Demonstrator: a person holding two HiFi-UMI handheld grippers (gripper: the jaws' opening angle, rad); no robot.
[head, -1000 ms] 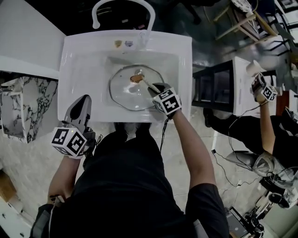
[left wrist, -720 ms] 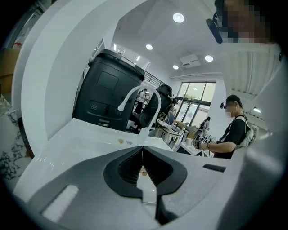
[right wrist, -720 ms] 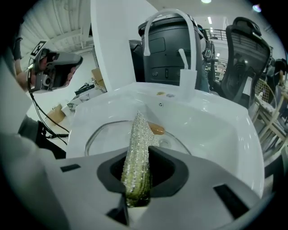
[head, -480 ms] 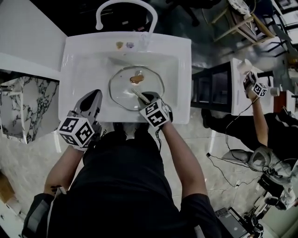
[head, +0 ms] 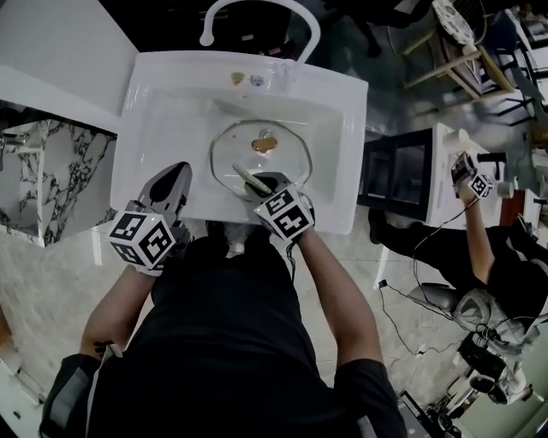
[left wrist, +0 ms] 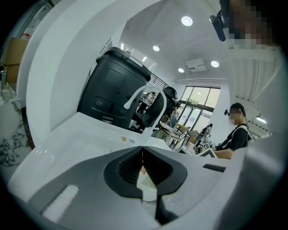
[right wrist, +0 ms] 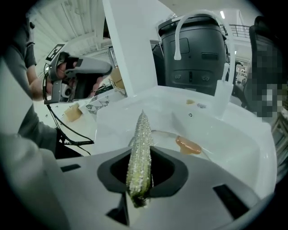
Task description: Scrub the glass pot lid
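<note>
The glass pot lid [head: 276, 162] lies flat in the white sink [head: 338, 128], its brown knob [head: 265, 144] near the middle. My right gripper [head: 256, 183] hovers over the lid's near edge, shut on a glittery silver-green scrub pad [head: 246, 177]. In the right gripper view the scrub pad [right wrist: 140, 148] stands edge-on between the jaws, with the brown knob [right wrist: 188, 145] beyond it. My left gripper [head: 175, 174] is shut and empty over the sink's left part, apart from the lid; in its own view the left gripper [left wrist: 142, 152] shows its jaws closed together.
A curved white faucet [head: 257, 15] rises behind the sink, with two small items [head: 247, 79] on the back ledge. A marble counter [head: 51, 162] lies at the left. A second person [head: 479, 248] works with a gripper at a white table at the right.
My right gripper has drawn the scrub pad back from the knob to the lid's near edge. The left gripper has come forward to the sink's left part.
</note>
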